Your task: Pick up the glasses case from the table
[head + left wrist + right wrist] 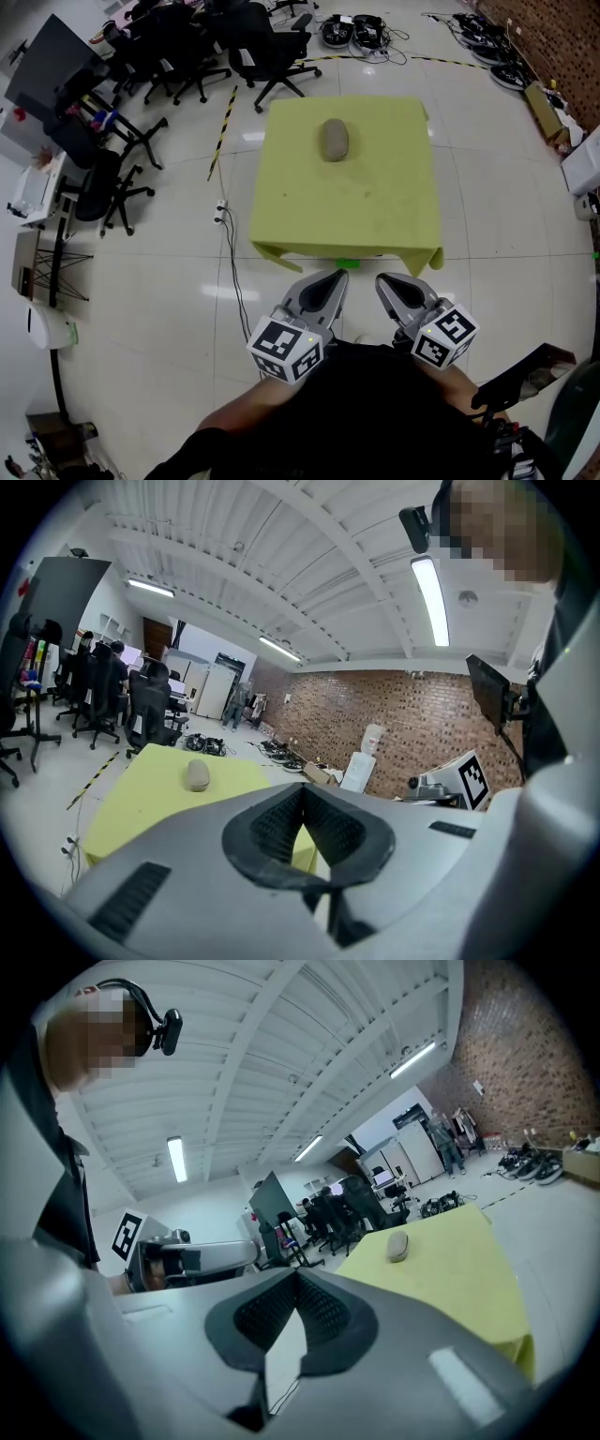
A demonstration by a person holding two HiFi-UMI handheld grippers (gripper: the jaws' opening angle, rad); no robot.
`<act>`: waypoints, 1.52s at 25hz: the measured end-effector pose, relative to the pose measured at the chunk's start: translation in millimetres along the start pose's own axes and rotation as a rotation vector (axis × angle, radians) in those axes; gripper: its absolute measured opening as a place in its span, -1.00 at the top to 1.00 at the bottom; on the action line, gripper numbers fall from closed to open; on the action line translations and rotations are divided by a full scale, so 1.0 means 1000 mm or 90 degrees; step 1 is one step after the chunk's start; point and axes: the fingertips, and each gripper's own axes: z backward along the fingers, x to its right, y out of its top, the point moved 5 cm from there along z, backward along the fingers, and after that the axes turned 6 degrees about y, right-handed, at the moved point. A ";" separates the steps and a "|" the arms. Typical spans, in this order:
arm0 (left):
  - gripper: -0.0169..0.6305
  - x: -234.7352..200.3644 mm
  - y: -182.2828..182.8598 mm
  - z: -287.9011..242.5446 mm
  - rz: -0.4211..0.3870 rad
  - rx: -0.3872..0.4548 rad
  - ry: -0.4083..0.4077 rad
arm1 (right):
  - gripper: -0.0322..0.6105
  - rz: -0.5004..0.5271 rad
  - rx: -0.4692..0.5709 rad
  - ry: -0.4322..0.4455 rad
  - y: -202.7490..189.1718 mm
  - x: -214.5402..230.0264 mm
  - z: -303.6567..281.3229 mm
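left gripper (337,275): jaws closed tip to tip, empty. right gripper (382,279): apparently closed likewise, empty. both by near edge of yellow table (375,220). glasses case (335,140): lies toward table's far side, well apart from both.

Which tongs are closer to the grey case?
The left tongs, slightly: the glasses case lies directly beyond their tip; the right tongs sit off to one side.
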 end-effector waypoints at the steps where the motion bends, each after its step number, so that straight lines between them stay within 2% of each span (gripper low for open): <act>1: 0.93 -0.006 0.003 -0.003 0.002 -0.001 -0.001 | 0.89 -0.001 -0.001 -0.001 0.002 0.002 -0.006; 18: 0.93 -0.116 0.066 -0.037 -0.001 0.000 -0.074 | 0.89 0.020 0.010 -0.071 0.051 0.017 -0.113; 29: 0.93 -0.190 0.094 -0.049 -0.009 0.009 -0.121 | 0.89 0.045 0.022 -0.120 0.068 0.019 -0.180; 38: 0.93 -0.205 0.092 -0.077 0.014 0.000 -0.155 | 0.89 0.056 0.014 -0.165 0.075 0.032 -0.186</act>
